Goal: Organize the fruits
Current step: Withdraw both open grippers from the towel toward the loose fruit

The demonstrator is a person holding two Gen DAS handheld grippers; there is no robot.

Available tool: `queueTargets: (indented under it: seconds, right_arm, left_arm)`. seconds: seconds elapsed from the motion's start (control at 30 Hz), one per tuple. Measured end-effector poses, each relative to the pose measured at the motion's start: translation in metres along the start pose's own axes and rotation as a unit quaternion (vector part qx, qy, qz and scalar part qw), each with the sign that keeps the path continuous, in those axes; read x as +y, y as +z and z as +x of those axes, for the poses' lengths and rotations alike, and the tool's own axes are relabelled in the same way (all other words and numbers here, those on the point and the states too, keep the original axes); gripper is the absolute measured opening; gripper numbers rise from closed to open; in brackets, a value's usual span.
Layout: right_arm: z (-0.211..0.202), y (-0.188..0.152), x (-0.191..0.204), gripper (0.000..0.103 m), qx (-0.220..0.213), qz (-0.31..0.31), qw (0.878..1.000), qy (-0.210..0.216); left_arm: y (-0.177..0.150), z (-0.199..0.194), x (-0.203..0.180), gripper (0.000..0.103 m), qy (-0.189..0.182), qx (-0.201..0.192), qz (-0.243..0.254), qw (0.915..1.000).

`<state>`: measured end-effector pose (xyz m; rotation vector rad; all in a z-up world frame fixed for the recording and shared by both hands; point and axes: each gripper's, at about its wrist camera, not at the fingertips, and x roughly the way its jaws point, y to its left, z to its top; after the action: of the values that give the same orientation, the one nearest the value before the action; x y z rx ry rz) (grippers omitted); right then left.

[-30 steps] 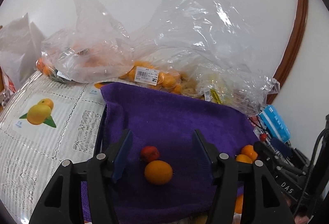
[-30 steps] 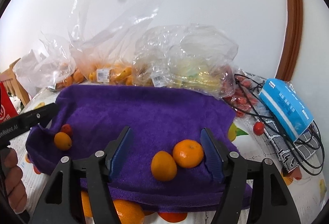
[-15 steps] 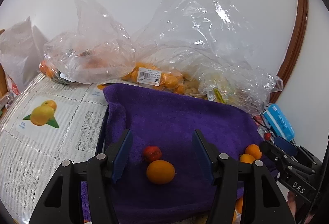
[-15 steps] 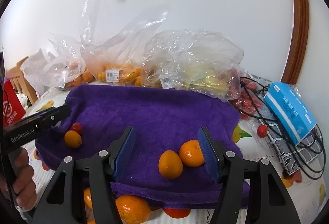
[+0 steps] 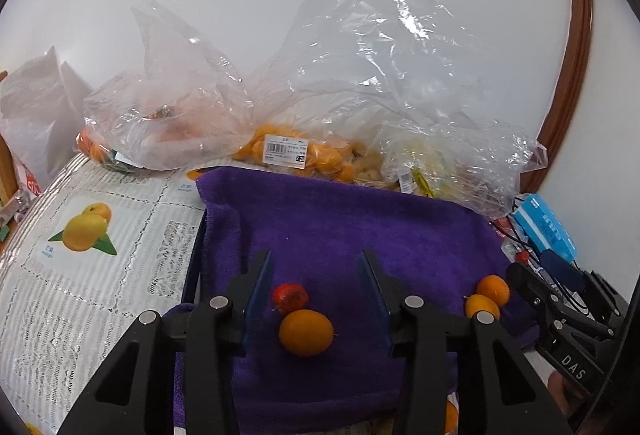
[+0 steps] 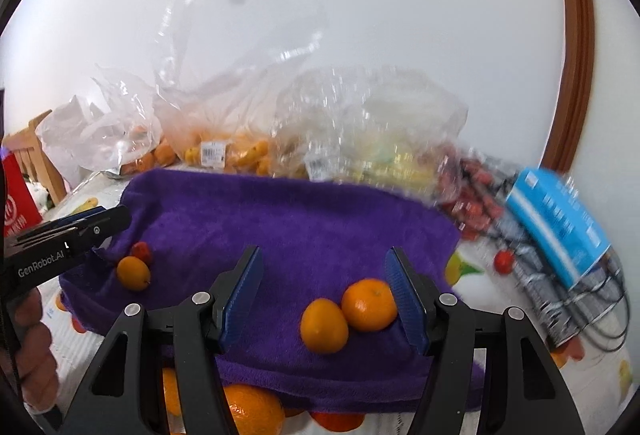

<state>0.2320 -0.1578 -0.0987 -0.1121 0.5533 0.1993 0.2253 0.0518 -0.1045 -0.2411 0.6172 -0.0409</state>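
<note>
A purple towel [image 5: 360, 231] [image 6: 288, 219] lies on the table. On its left part sit a small red fruit [image 5: 289, 297] [image 6: 141, 252] and an orange [image 5: 306, 332] [image 6: 133, 272], touching. My left gripper [image 5: 316, 299] is open and empty, its fingers either side of this pair and a little above. Two more oranges [image 6: 324, 325] [image 6: 369, 304] sit on the right part; they also show in the left wrist view [image 5: 487, 297]. My right gripper [image 6: 324, 295] is open and empty above them.
Clear plastic bags of oranges [image 5: 292, 155] and other fruit [image 6: 376, 155] line the wall behind the towel. A blue box [image 6: 556, 223], black cables and loose red fruits [image 6: 504, 261] lie right. More oranges [image 6: 252, 411] sit by the towel's front edge. A lace tablecloth [image 5: 80, 275] lies left.
Both grippers have drawn back and up slightly; the fruits sit a little lower and farther in view. The right wrist view is now motion-blurred. No fruit has moved.
</note>
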Motion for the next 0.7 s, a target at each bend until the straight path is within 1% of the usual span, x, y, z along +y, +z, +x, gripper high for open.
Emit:
queueTargets:
  seconds: [0.1, 0.17, 0.2, 0.27, 0.3, 0.33, 0.37, 0.4, 0.43, 0.5, 0.57, 0.63, 0.7]
  right_arm:
    - [-0.005, 0.001, 0.005, 0.063, -0.012, -0.019, 1.0, -0.005]
    - [-0.011, 0.002, 0.007, 0.063, -0.023, -0.017, 1.0, -0.006]
    - [-0.013, 0.003, 0.007, 0.063, -0.025, -0.013, 1.0, 0.003]
    - [-0.019, 0.006, 0.003, 0.062, -0.021, 0.006, 0.999, 0.035]
    - [-0.021, 0.007, 0.002, 0.06, -0.02, 0.016, 0.999, 0.045]
    - [-0.026, 0.008, 0.001, 0.055, -0.019, 0.026, 0.998, 0.057]
    - [-0.031, 0.008, 0.0, 0.054, -0.018, 0.032, 0.997, 0.061]
    - [-0.036, 0.007, -0.001, 0.054, -0.017, 0.039, 0.997, 0.062]
    - [-0.044, 0.006, -0.004, 0.054, -0.014, 0.047, 0.997, 0.06]
    - [-0.059, 0.004, -0.008, 0.054, -0.013, 0.054, 0.997, 0.057]
    - [-0.077, 0.0, -0.014, 0.054, -0.013, 0.053, 0.997, 0.049]
    - [-0.094, -0.006, -0.022, 0.054, -0.014, 0.054, 0.998, 0.034]
    - [-0.107, -0.012, -0.03, 0.056, -0.013, 0.064, 0.997, 0.031]
  left_arm:
    - [0.002, -0.005, -0.002, 0.042, -0.005, -0.001, 0.0, 1.0]
    - [0.003, -0.009, -0.003, 0.041, -0.007, -0.006, 0.0, 1.0]
    - [0.004, -0.011, -0.004, 0.042, -0.007, -0.007, -0.001, 0.9999]
    - [0.005, -0.015, -0.005, 0.041, -0.012, -0.007, -0.003, 0.9999]
    - [0.007, -0.018, -0.006, 0.042, -0.016, -0.004, -0.004, 0.9999]
    - [0.008, -0.02, -0.007, 0.043, -0.019, -0.002, -0.003, 0.9998]
    - [0.009, -0.023, -0.008, 0.045, -0.022, -0.001, -0.001, 0.9998]
    - [0.009, -0.027, -0.01, 0.051, -0.024, 0.0, -0.002, 0.9997]
    - [0.009, -0.032, -0.01, 0.054, -0.028, 0.002, -0.005, 0.9996]
    - [0.006, -0.047, -0.01, 0.056, -0.04, -0.004, -0.015, 0.9991]
    - [0.003, -0.058, -0.011, 0.056, -0.038, -0.005, -0.017, 0.9991]
    - [-0.002, -0.068, -0.011, 0.059, -0.042, 0.007, -0.016, 0.9989]
    - [-0.008, -0.077, -0.011, 0.059, -0.042, 0.02, -0.013, 0.9988]
